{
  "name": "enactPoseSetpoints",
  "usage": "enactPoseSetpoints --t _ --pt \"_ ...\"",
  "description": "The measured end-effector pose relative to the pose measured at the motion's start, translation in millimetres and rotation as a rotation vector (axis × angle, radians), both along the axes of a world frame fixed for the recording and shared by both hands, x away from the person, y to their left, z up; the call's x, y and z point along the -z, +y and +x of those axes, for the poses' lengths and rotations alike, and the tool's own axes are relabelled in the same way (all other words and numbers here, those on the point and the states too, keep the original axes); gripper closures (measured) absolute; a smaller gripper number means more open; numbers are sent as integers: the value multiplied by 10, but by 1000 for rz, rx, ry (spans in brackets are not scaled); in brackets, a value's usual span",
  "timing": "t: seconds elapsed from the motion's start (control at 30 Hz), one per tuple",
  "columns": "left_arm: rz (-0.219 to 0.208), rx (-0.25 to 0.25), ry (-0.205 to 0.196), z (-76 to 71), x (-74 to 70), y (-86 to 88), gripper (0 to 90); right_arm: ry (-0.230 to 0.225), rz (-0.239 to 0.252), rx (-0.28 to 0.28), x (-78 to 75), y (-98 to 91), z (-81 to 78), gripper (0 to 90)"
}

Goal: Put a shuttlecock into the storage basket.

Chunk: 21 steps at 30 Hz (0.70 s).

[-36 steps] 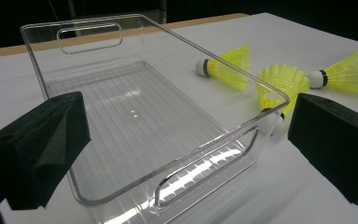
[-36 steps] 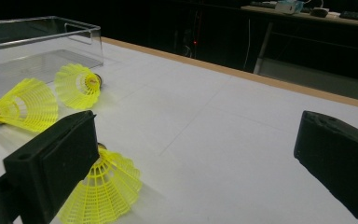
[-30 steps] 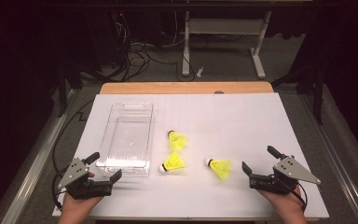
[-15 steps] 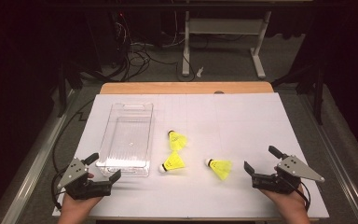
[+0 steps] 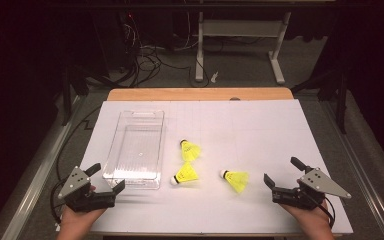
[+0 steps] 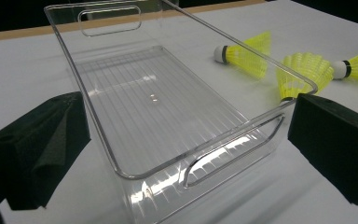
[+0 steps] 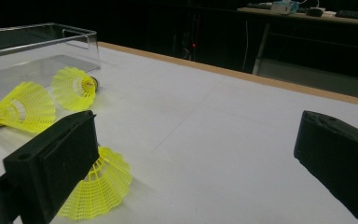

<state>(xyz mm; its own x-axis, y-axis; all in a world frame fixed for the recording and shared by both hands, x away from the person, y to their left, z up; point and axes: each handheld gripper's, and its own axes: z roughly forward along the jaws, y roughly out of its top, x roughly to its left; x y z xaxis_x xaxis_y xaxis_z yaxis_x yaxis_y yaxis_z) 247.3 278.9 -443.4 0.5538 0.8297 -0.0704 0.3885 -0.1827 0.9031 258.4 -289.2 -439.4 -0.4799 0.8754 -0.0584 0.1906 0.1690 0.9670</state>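
While the three shuttlecocks lay untouched on the sheet [image 5: 260, 125], just right of the bin [image 5: 135, 150], little was altered over the last second: the right gripper [image 5: 282, 176] was drawn slightly down and outward, away from the nearest shuttlecock [image 5: 235, 179]. The left gripper [image 5: 108, 178] was kept at the bin's near end. Both were held wide open, gripping nothing. No pick had been begun, it was judged.

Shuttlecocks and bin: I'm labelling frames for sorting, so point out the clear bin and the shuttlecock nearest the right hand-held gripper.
clear bin [image 5: 111, 150], high view, on its left wall.
shuttlecock nearest the right hand-held gripper [image 5: 236, 179], high view, on its yellow skirt.
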Motion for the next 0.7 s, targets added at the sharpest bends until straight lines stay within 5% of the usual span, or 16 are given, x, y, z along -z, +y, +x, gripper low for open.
enactPoseSetpoints --t 0.7 --pt "16 -6 45 41 28 37 2 13 -4 -13 33 18 11 1"
